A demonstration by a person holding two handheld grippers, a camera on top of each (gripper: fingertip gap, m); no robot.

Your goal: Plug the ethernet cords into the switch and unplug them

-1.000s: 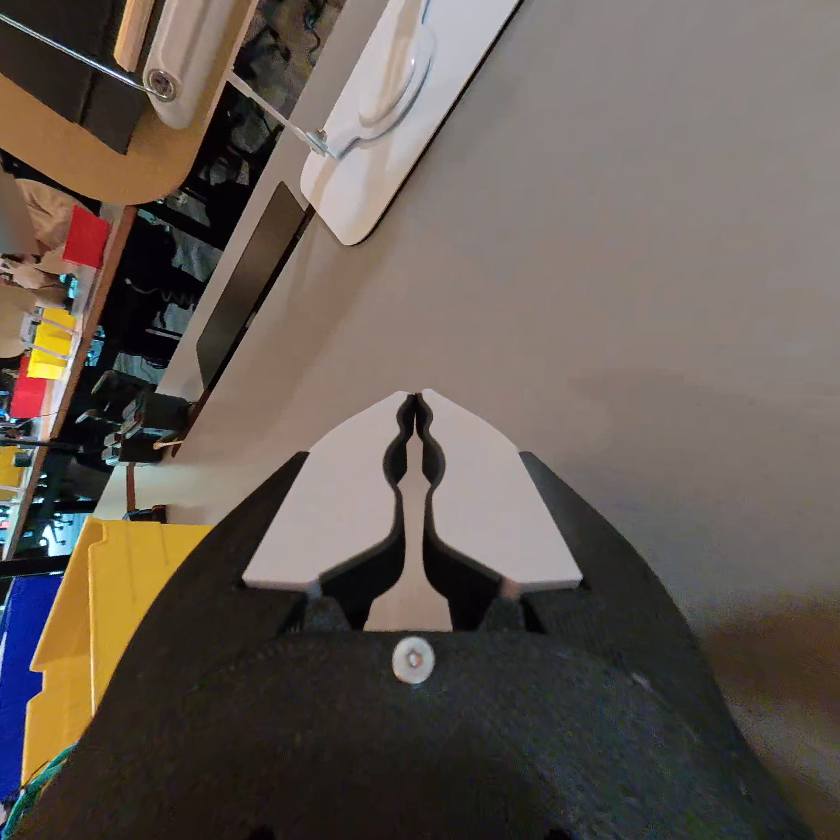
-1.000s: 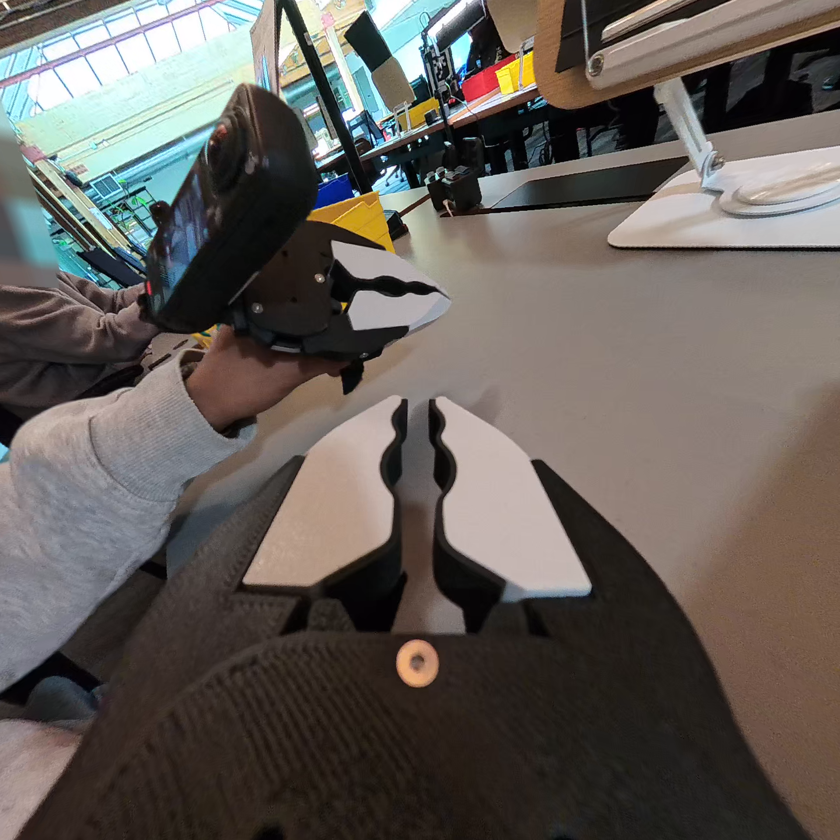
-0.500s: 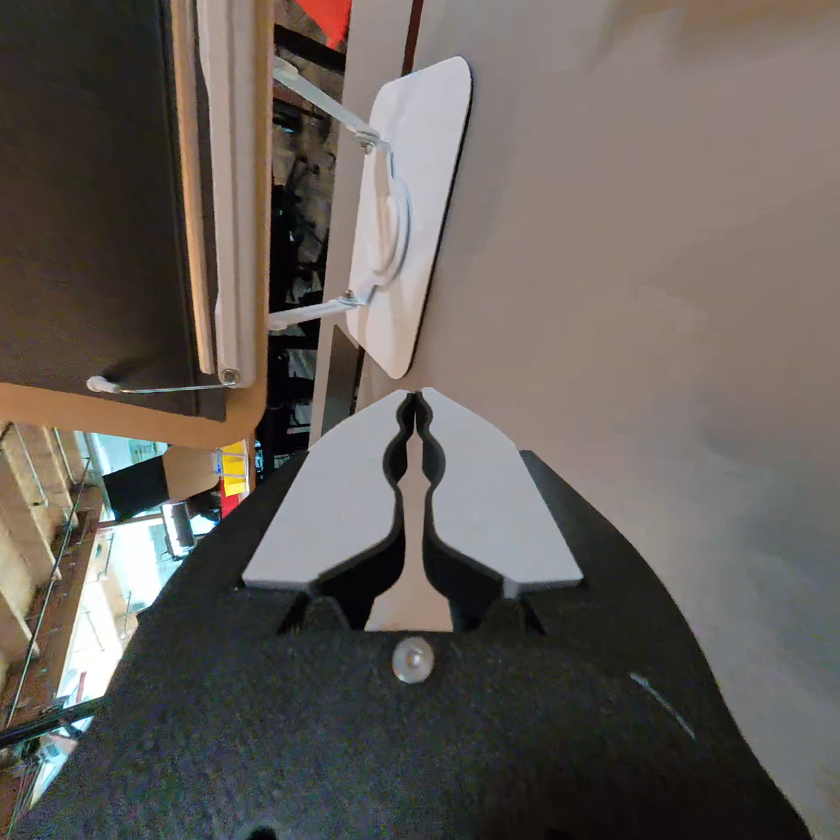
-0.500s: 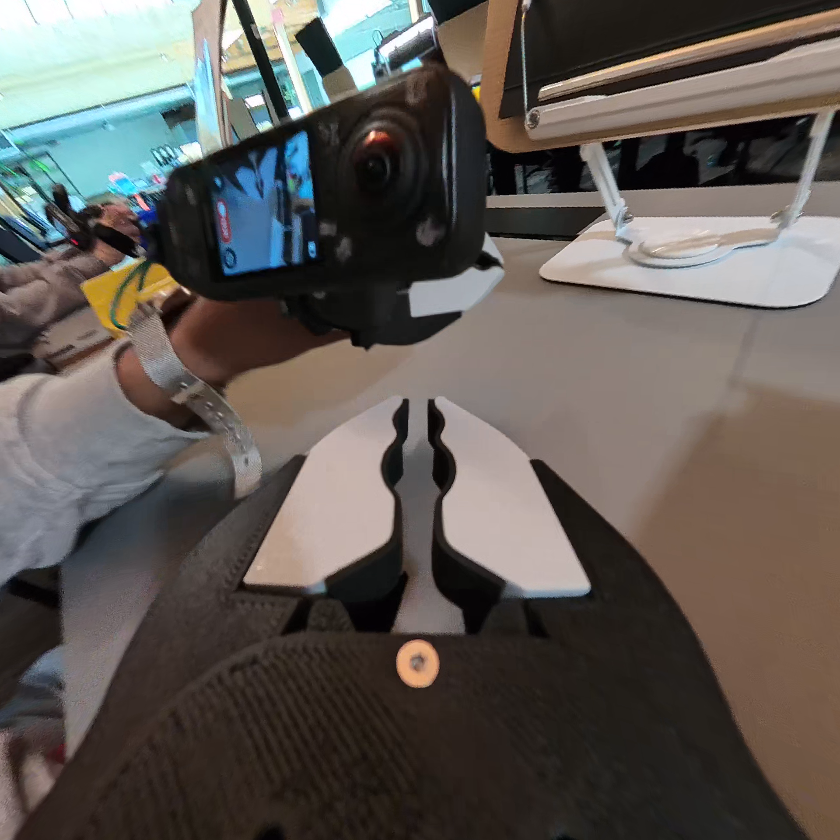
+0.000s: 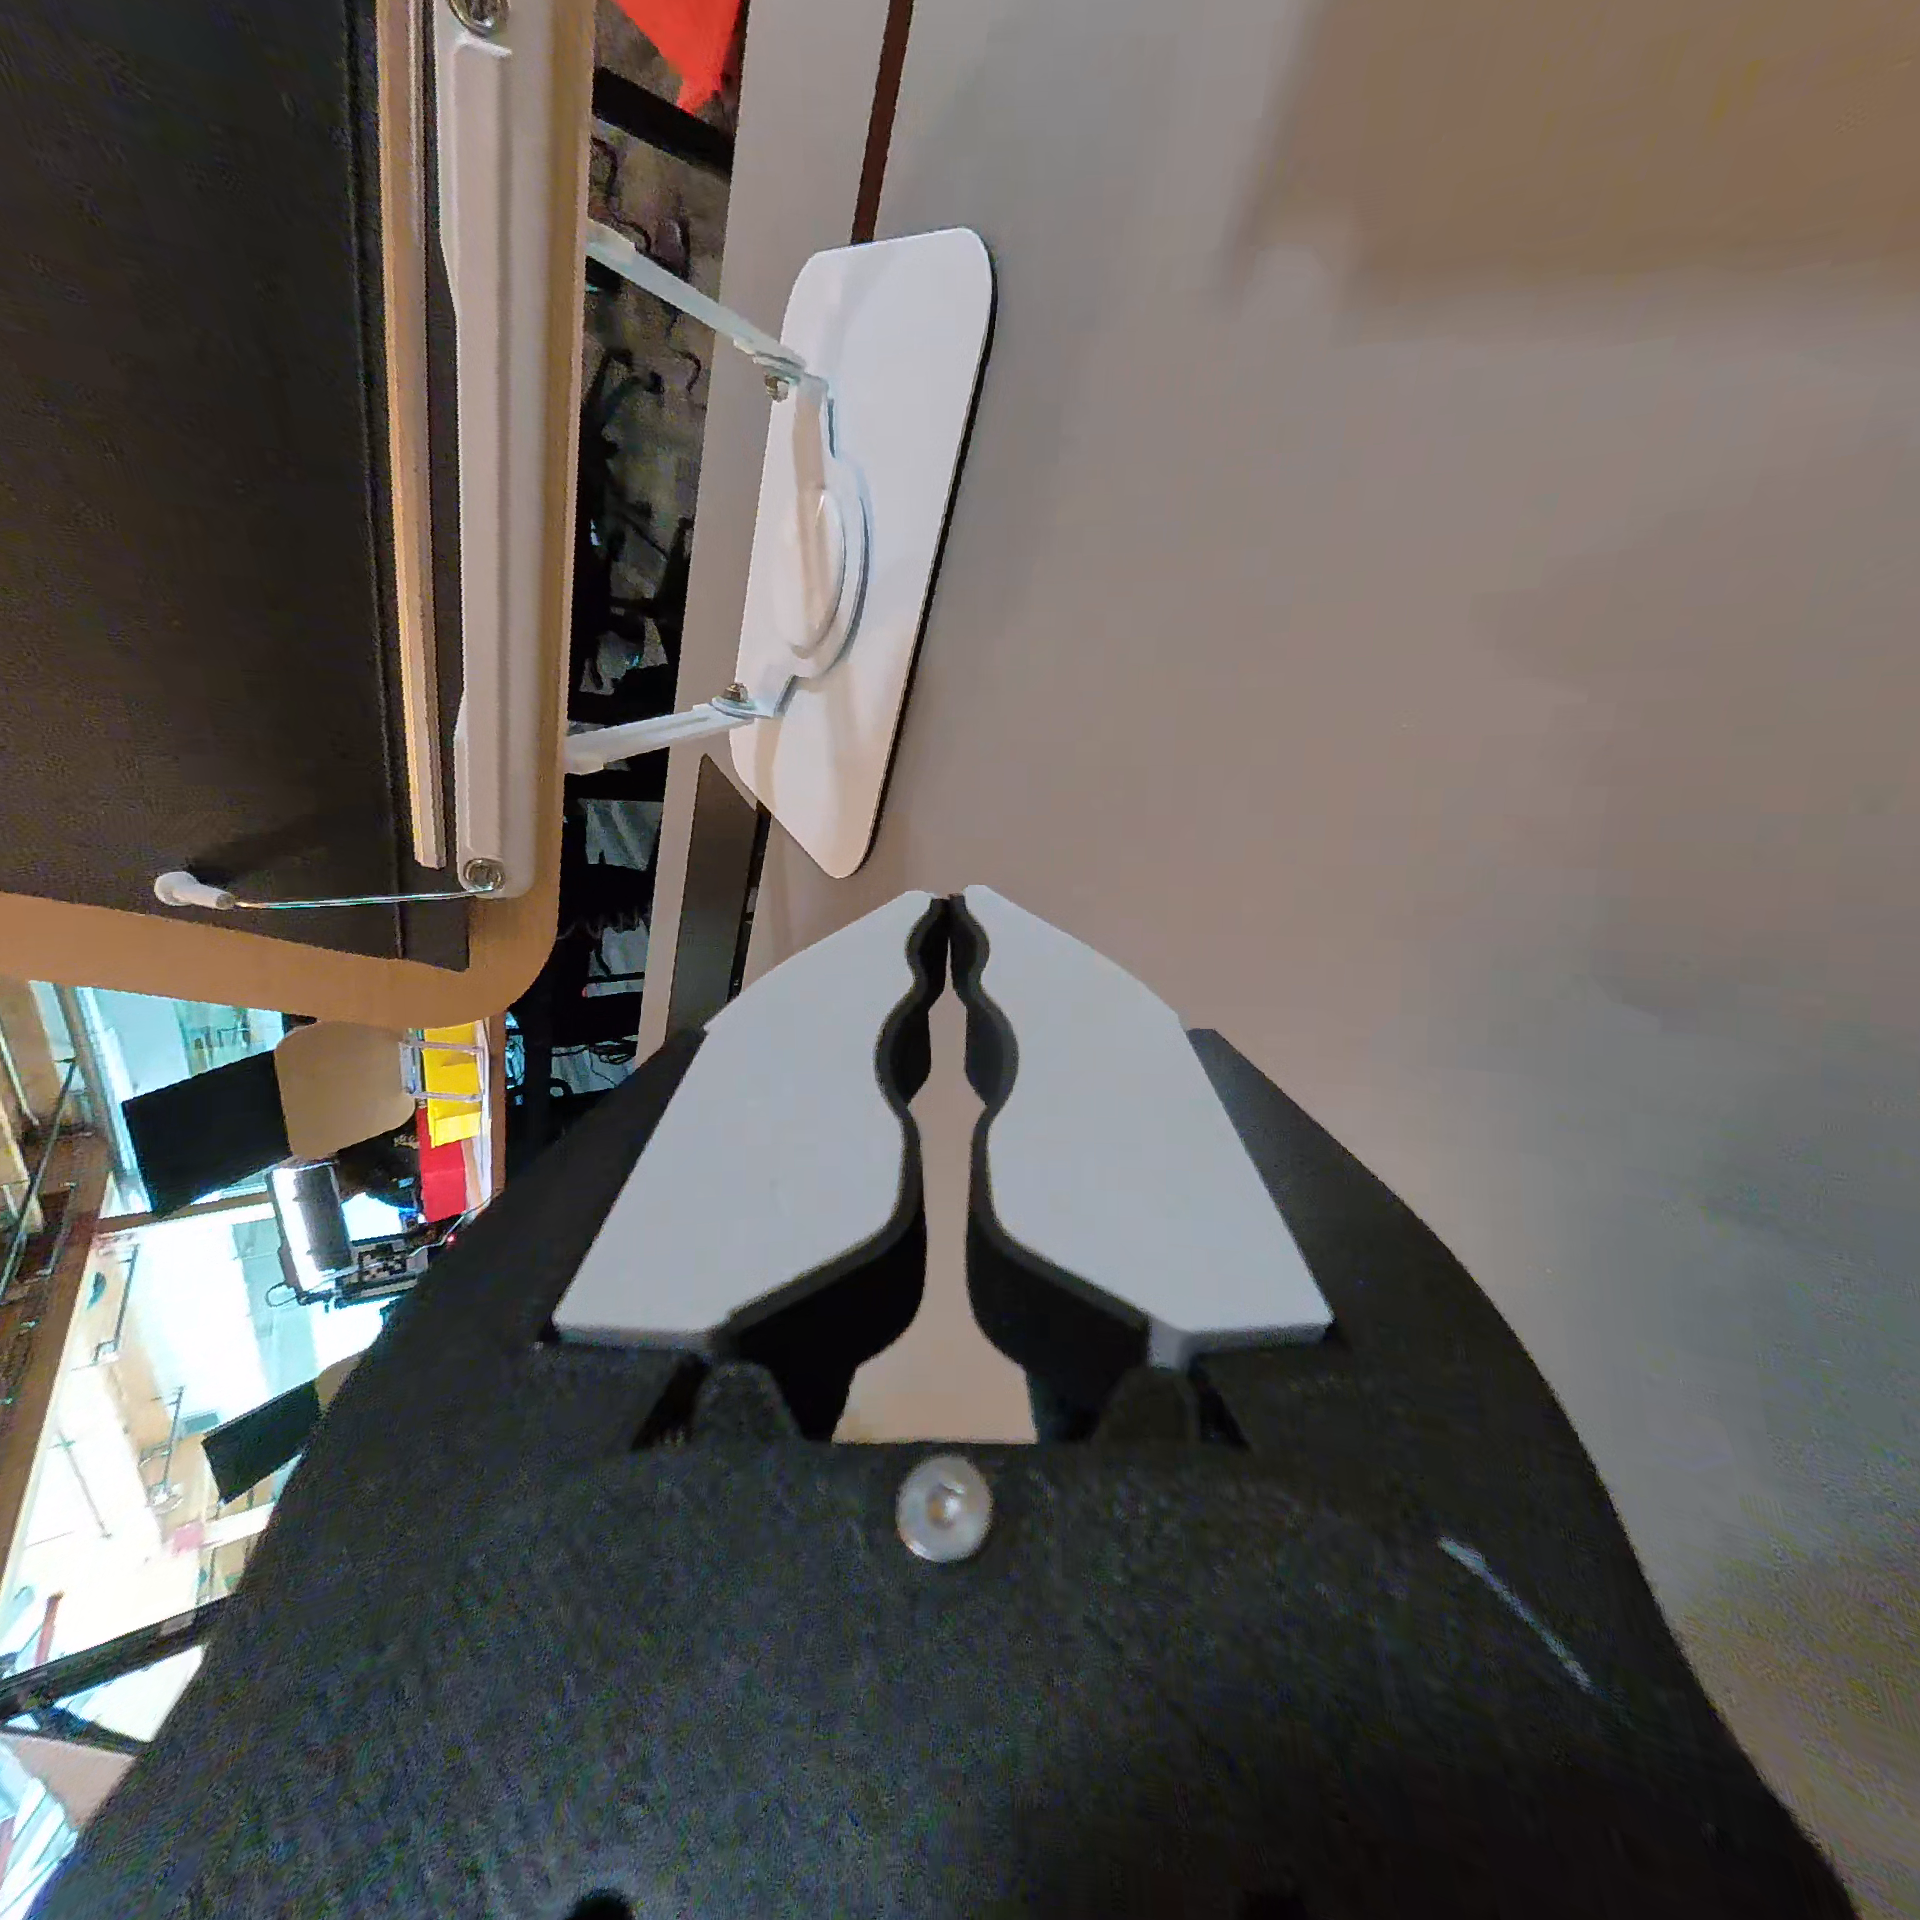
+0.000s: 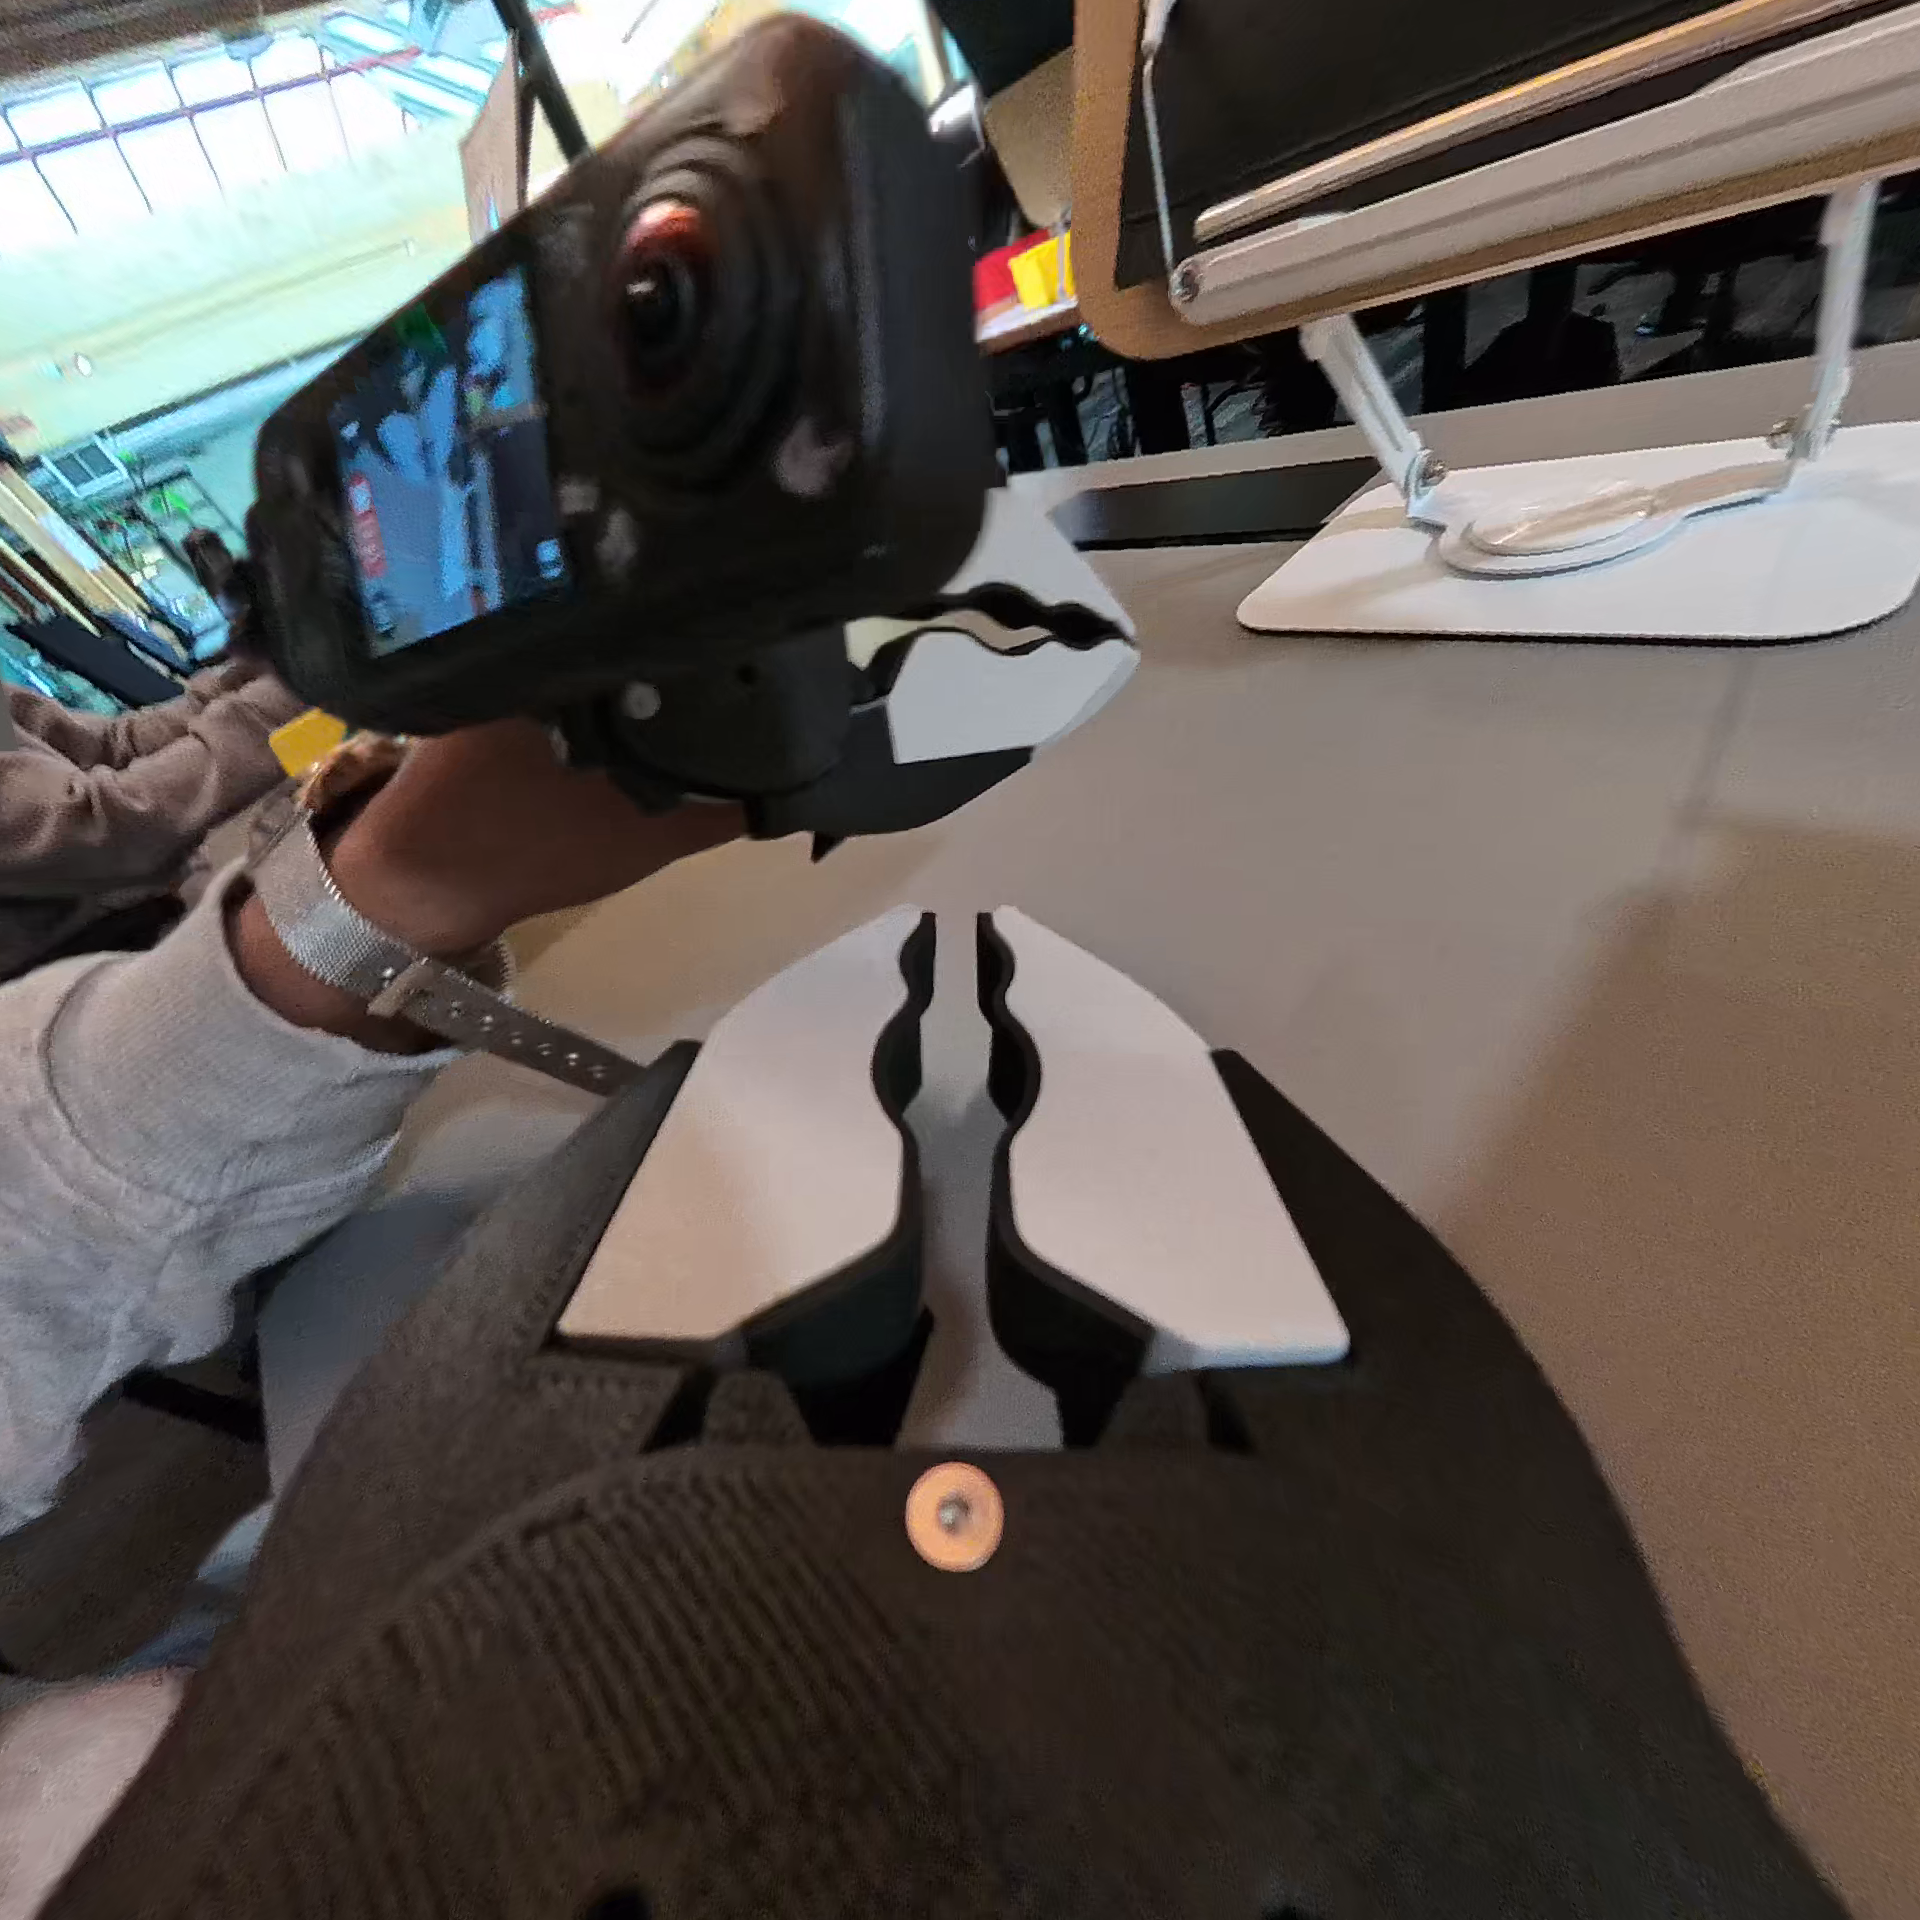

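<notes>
No ethernet cord and no switch shows in either view. My left gripper is shut and empty, its white fingertips touching, rolled on its side above the grey table. In the right wrist view it is held in a person's hand up and to the left of my right gripper, with its black camera on top. My right gripper is empty, its jaws a narrow gap apart, low over the table.
A white monitor stand base sits on the table ahead; it also shows at the far right in the right wrist view. A dark monitor hangs above it. A black strip lies along the table's far edge.
The left gripper has rolled onto its side and swung from the table's left edge toward the monitor stand. The right view has turned right, and the left gripper now sits closer in it.
</notes>
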